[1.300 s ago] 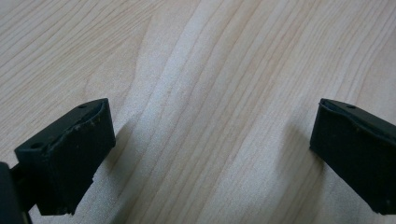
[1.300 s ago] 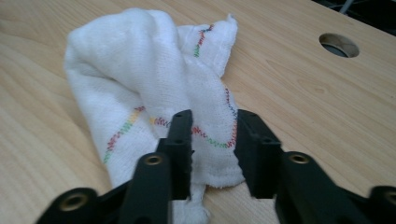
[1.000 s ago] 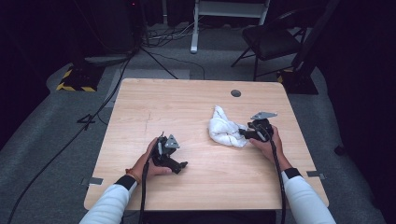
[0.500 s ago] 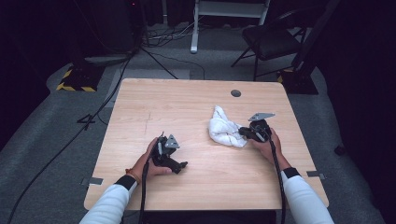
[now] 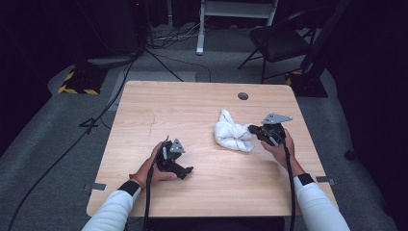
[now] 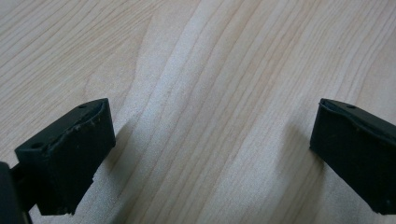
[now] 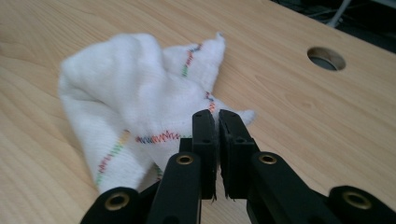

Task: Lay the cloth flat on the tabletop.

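My right gripper (image 7: 217,122), jaws just closed on the near edge of the white cloth (image 5: 232,134), holds it at the table's (image 5: 192,103) right half, the bundle trailing leftward toward my idle, open left gripper (image 5: 174,161).

The crumpled white cloth with coloured stitching (image 5: 232,135) is the one obstacle on the light wooden table (image 5: 192,106). Left of the cloth the tabletop lies bare as far as the left black two-jaw gripper (image 5: 179,166), which rests near the front edge. Behind the cloth the wood is free up to the small round cable hole (image 5: 243,96). The right black two-jaw gripper (image 5: 253,130) blocks the cloth's right side.
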Demonstrator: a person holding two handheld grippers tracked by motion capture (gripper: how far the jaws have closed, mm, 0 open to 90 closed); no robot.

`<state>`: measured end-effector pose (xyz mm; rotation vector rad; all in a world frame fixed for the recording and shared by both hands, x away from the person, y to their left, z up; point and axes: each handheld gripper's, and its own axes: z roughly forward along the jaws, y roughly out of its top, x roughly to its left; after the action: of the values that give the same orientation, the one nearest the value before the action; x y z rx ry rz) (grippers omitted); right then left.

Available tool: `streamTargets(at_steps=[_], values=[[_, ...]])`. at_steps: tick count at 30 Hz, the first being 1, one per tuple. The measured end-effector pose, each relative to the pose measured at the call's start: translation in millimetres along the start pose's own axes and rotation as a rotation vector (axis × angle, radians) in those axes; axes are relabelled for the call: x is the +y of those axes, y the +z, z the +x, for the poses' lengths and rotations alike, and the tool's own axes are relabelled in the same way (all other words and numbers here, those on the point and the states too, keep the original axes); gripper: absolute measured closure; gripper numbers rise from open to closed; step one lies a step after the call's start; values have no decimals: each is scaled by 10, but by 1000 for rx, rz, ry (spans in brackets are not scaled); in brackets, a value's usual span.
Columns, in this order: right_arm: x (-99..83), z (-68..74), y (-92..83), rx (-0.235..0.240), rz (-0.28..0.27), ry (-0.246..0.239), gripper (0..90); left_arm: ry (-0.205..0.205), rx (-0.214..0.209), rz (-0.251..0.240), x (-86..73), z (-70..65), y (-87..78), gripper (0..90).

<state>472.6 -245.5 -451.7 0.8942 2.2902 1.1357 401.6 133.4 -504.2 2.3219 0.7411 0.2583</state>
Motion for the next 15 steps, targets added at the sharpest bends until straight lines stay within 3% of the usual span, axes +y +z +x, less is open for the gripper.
streamTargets(at_steps=[10, 15], values=[[191, 319, -153, 94, -70, -77, 862, -4, 6, -1, -14, -5, -13, 4], [252, 563, -274, 187, -94, -140, 863, -4, 10, -1, -29, -3, -27, 4]])
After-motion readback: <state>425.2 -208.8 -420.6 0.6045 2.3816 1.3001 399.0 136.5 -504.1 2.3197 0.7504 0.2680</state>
